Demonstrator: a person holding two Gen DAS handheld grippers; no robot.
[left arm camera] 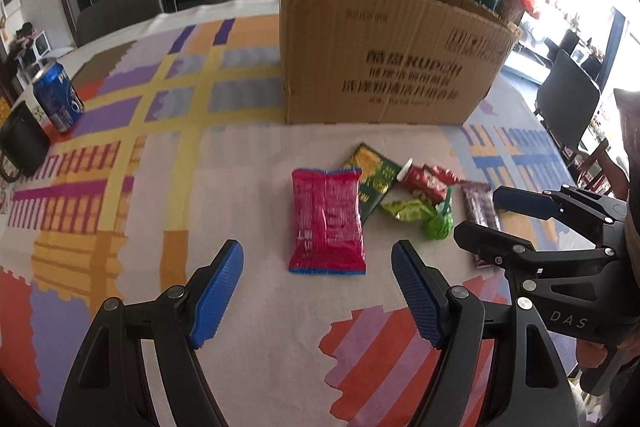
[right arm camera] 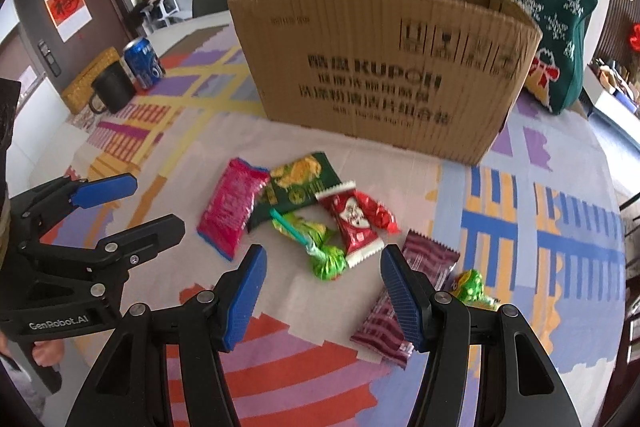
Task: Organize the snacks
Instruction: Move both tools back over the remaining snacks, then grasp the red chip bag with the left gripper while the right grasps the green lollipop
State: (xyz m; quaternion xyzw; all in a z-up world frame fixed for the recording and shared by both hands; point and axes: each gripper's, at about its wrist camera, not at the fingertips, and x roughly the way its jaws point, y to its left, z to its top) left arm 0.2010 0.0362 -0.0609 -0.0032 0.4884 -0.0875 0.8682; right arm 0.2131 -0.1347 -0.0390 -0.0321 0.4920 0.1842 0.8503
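Snack packets [right arm camera: 304, 223] lie on the tablecloth [right arm camera: 520, 187] before the cardboard box [right arm camera: 380, 67].

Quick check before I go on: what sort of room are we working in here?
Probably a home dining area: a table under a colourful patterned cloth, dark dining chairs around it, and a red paper door decoration. A blue drink can and black mug stand on the table.

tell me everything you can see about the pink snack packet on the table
The pink snack packet is a flat, rectangular pouch of shiny plastic-looking film, magenta-red with fine pale print too blurred to read and thin blue bands along its crimped ends. It looks sealed and lies flat on the patterned tablecloth, in front of the cardboard box, leftmost of the snack cluster. One far corner overlaps the dark green packet. No gripper touches it; the left gripper is open on its near side.
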